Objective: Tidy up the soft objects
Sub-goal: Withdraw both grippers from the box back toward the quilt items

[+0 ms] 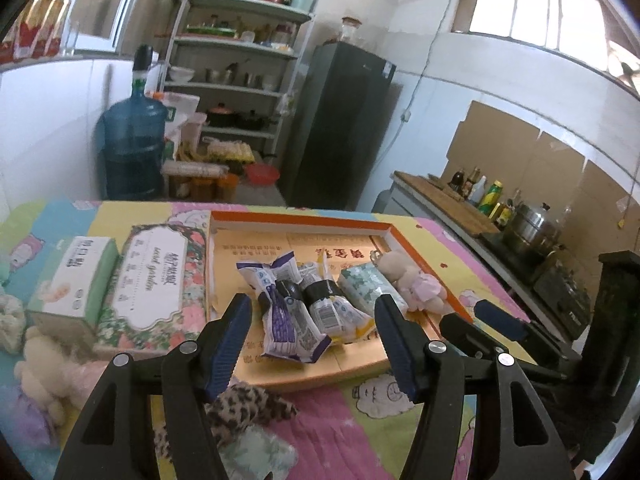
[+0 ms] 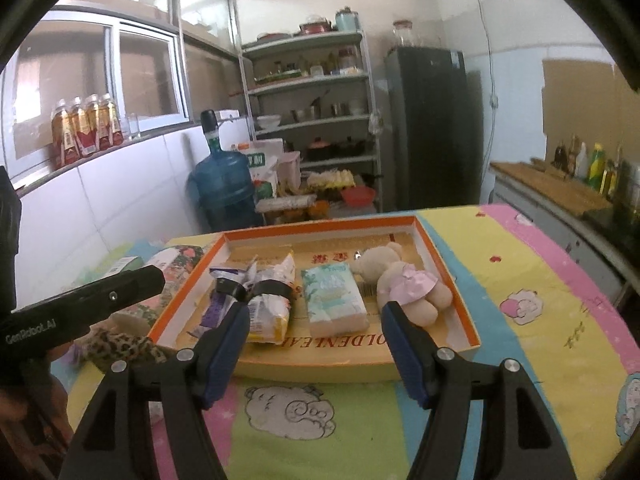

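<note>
- Under the left claw (image 1: 314,344), whose jaws stand apart with nothing between them, a leopard cloth (image 1: 244,404) lies on the counter (image 1: 360,432) just short of the tray (image 1: 416,240).
- It looks limp and light; a pinch on a bunched fold should lift it, though it will sag and trail.
- To the left, a plush bear (image 1: 44,364) lies loose beside a tissue box (image 1: 74,280): squashy, best taken round the body.
- Snack packs (image 1: 296,312) bound with a black band sit in the tray, crinkly and likely slippery.

- Ahead of the right claw (image 2: 314,344), likewise spread and empty, the tray (image 2: 448,272) holds a tissue pack (image 2: 334,298) and a bear in a pink skirt (image 2: 404,286), side by side and touching.
- That pack should give under pressure; its long sides suit the jaws.
- At lower left, the leopard cloth (image 2: 120,346) rests below the left claw's arm (image 2: 88,300).
</note>
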Motion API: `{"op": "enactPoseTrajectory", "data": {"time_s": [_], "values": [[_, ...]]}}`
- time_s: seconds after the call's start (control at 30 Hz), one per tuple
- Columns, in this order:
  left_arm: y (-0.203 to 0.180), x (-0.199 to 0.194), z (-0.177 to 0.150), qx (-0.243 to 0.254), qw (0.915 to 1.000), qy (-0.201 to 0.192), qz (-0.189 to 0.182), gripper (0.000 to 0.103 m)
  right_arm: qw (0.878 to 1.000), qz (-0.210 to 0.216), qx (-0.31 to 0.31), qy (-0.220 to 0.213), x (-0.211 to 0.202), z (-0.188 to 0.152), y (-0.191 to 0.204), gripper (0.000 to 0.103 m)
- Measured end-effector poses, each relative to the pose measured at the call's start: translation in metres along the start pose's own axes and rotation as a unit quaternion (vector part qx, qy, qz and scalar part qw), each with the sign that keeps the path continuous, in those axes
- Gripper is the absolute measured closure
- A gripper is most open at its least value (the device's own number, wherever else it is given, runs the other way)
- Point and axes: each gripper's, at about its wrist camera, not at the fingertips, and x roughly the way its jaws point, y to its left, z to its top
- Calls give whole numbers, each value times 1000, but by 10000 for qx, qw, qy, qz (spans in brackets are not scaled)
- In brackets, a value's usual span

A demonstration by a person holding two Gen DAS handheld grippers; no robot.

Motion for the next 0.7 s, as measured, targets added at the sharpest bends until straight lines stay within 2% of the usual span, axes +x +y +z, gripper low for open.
{"op": "enactPoseTrajectory", "data": {"time_s": [0.27, 0.7], "values": [[2, -43, -14, 112, 9993, -344, -20, 38, 9996, 33, -57, -264, -32, -7, 20, 35], [14, -112, -32, 292, 9946, -966, 246, 38, 9988, 138, -94, -451, -74, -24, 55, 35]]}}
